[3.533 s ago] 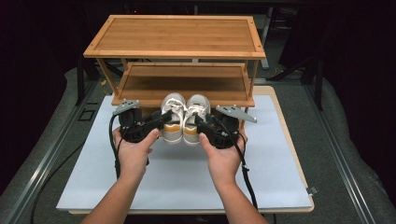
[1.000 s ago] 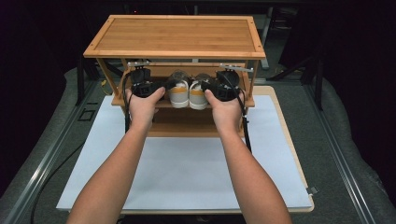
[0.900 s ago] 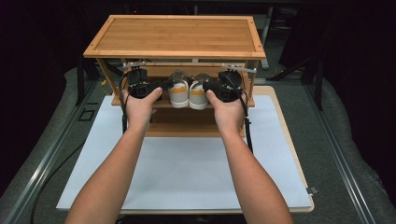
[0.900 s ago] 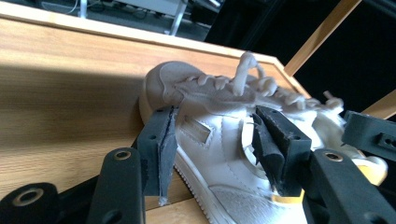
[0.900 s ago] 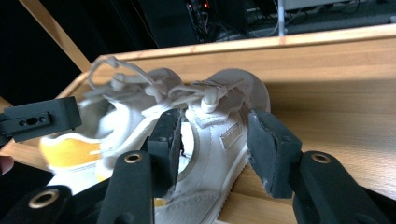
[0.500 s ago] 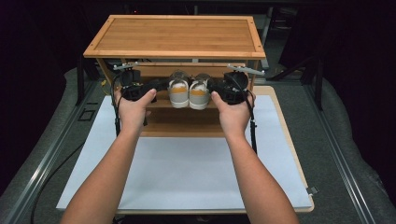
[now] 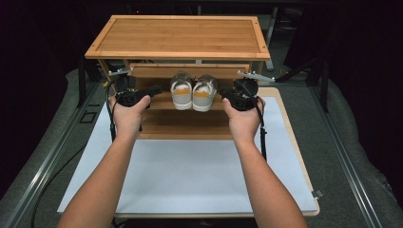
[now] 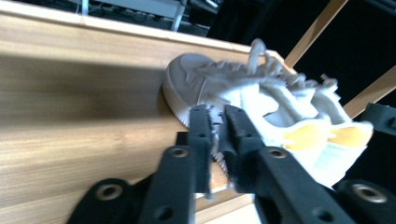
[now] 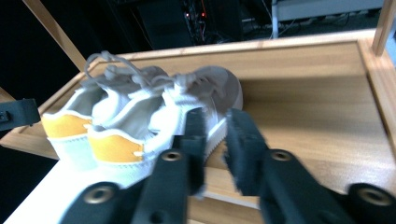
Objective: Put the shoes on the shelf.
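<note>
Dark surroundings frame the bamboo rack (image 7: 177,35). Both shoes (image 7: 193,91) sit on its middle shelf (image 7: 164,100), heels overhanging toward 6 o'clock. Your left gripper (image 8: 215,140) and right gripper (image 9: 215,140) stand narrowly parted, empty. Snagging the laces could drag them off.

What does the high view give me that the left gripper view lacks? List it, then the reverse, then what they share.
High view: the rack's top shelf and the white mat. Left gripper view: the laces up close, and the left hand-held gripper with its jaws a narrow gap apart by the sole. Shared: the shoes on the middle shelf.
</note>
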A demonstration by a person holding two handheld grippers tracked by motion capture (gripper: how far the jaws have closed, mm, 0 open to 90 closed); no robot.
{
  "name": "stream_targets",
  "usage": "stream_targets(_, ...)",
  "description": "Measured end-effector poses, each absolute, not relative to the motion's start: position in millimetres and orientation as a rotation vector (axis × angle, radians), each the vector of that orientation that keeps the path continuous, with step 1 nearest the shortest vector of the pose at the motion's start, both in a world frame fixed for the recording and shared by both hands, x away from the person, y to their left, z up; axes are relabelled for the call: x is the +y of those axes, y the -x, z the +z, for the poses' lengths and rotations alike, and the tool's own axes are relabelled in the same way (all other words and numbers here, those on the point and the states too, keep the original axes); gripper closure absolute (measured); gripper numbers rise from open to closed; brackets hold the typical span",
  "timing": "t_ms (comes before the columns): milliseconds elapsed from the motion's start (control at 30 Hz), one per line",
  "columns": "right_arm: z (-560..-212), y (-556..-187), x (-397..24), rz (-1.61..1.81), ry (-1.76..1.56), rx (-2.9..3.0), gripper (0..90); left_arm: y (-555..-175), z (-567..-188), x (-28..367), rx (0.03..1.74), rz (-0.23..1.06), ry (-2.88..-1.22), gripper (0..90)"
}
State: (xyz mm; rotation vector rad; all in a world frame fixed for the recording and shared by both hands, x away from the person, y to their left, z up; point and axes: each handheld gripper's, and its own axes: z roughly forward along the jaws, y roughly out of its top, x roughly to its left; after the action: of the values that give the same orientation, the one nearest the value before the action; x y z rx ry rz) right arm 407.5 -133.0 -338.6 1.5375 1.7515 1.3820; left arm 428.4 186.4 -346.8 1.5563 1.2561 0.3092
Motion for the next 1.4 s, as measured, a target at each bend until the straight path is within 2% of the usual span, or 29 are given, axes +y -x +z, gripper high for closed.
stream_targets(100, -344.2, -411.5, -133.3, 1.364, -1.531, 1.771, 90.0, -434.2, -357.0, 185.9, 1.263, 0.300, -1.566, 89.4)
stream_targets(767, -374.1, -435.1, -120.6, 1.363, -1.549, 1.816, 90.0, -455.9, -371.9, 161.7, 1.256, 0.286, -1.606, 89.8)
stream_targets(1000, -376.6, -442.1, -119.4, 1.431, -1.595, 1.802, 90.0, -461.3, -374.8, 161.7, 1.246, 0.283, -1.615, 90.0)
stream_targets(1267, -376.8, -445.2, -117.4, 1.423, -1.608, 1.794, 90.0, -461.6, -370.7, 155.5, 1.223, 0.355, -1.676, 90.0)
stream_targets(1400, -376.7, -443.8, -115.7, 1.408, -1.596, 1.789, 90.0, -462.6, -372.4, 157.6, 1.229, 0.324, -1.649, 90.0)
